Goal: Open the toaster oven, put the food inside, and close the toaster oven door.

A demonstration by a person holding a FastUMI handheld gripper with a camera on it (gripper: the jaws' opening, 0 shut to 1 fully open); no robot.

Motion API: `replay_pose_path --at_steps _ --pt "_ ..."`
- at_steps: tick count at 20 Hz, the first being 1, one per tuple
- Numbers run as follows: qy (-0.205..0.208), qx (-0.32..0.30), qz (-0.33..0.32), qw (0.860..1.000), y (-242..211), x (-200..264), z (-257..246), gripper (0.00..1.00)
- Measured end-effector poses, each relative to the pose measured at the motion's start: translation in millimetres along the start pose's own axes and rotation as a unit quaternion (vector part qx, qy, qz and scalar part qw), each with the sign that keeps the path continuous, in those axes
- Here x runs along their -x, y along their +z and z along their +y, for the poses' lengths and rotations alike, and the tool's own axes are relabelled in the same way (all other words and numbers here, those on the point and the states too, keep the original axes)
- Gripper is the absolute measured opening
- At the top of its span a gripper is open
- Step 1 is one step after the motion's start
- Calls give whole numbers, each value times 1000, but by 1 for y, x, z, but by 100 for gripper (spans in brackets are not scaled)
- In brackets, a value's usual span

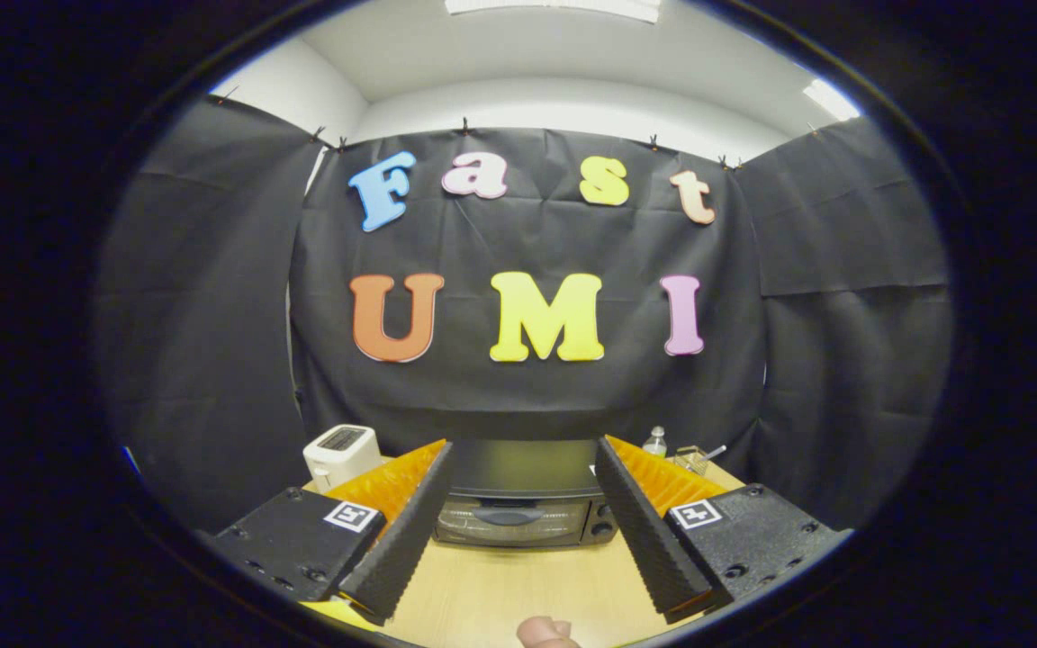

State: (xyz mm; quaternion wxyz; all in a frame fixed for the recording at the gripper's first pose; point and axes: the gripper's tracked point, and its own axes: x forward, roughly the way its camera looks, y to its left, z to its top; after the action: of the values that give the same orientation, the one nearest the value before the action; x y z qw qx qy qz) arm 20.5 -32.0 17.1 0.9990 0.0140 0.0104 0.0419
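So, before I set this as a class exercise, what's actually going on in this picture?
A person is holding a two-finger gripper over a wooden table, pointed at a toaster oven that sits just ahead, seen between the fingers. The fingers are spread open and grip nothing. The oven door looks closed, its handle untouched, so the task has not really begun. A small pinkish item, possibly the food, lies on the table near the fingers. A white toaster stands to one side, and a small bottle to the other.
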Motion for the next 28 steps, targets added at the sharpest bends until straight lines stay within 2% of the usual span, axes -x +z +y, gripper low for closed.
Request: replay_pose_path --at_steps 3,8,10,12,19,28 --pt "8 -15 -13 1000 11 39 -16 100" --pt "-16 -33 -44 998 1 89 -46 100" --pt "13 -21 -34 999 -7 97 -39 100" --pt "32 -34 -29 998 -10 99 -36 100" --pt "17 -43 -19 999 -24 94 -57 100" --pt "27 -18 -8 999 -34 99 -49 100"
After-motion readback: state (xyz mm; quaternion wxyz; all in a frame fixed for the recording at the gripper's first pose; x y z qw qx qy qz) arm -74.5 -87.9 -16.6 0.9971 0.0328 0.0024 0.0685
